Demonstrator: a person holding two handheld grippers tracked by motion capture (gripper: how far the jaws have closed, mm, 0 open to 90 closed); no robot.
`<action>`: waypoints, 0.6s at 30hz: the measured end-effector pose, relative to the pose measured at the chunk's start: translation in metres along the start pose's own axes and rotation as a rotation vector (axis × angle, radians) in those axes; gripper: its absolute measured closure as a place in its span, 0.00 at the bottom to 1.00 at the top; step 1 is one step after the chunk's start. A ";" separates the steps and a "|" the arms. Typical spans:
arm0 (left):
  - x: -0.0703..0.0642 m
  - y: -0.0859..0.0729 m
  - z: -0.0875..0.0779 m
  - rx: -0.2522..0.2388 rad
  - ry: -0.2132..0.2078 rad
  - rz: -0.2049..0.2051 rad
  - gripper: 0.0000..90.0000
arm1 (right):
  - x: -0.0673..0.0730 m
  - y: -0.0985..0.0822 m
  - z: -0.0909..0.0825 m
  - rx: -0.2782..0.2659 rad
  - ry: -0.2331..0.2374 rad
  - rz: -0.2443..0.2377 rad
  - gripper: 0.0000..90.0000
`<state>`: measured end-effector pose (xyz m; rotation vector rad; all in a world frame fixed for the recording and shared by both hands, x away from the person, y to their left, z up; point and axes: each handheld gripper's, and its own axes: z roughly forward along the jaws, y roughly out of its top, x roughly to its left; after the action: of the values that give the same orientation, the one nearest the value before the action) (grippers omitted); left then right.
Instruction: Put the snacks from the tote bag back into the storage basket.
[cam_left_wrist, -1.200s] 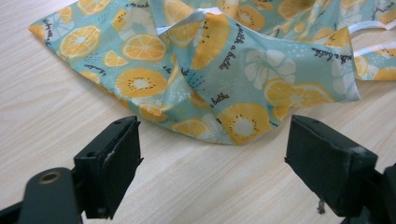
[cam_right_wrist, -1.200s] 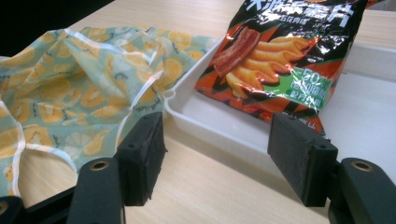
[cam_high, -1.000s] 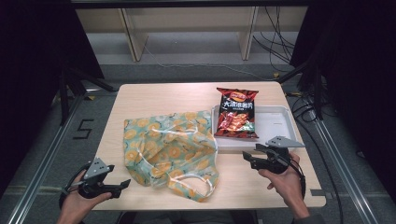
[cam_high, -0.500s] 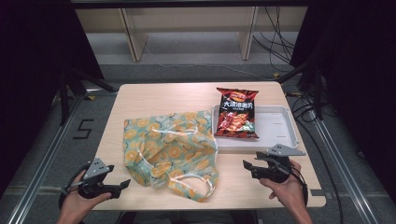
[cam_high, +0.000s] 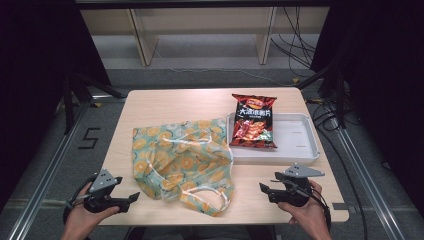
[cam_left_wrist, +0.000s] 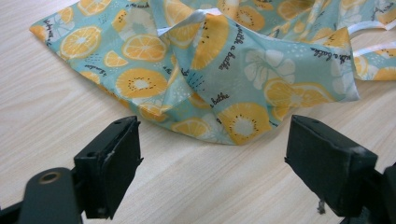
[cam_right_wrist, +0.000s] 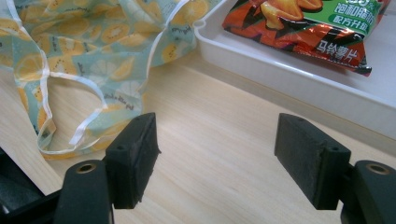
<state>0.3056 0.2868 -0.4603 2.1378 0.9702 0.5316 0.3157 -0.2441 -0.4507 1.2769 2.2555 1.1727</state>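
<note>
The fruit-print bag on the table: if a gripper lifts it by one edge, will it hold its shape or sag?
Probably sag: the fruit-print bag lies crumpled in soft folds, so it looks like thin cloth. Its white-trimmed handles curl loosely on the table, so they may dangle. It looks flat and empty, hence likely light.

Bright table, dark surroundings, soft focus
</note>
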 end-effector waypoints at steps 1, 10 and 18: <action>0.001 0.000 0.000 0.007 -0.002 0.017 0.19 | 0.002 0.000 -0.001 0.002 -0.005 0.019 0.34; 0.001 0.000 0.001 -0.004 -0.004 0.008 0.19 | 0.002 -0.005 -0.001 0.001 -0.006 -0.011 0.33; 0.001 0.000 0.000 0.012 -0.002 0.007 0.19 | 0.000 -0.006 -0.001 0.013 -0.029 -0.007 0.33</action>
<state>0.3062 0.2871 -0.4607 2.1525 0.9677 0.5279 0.3116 -0.2468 -0.4545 1.2810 2.2488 1.1319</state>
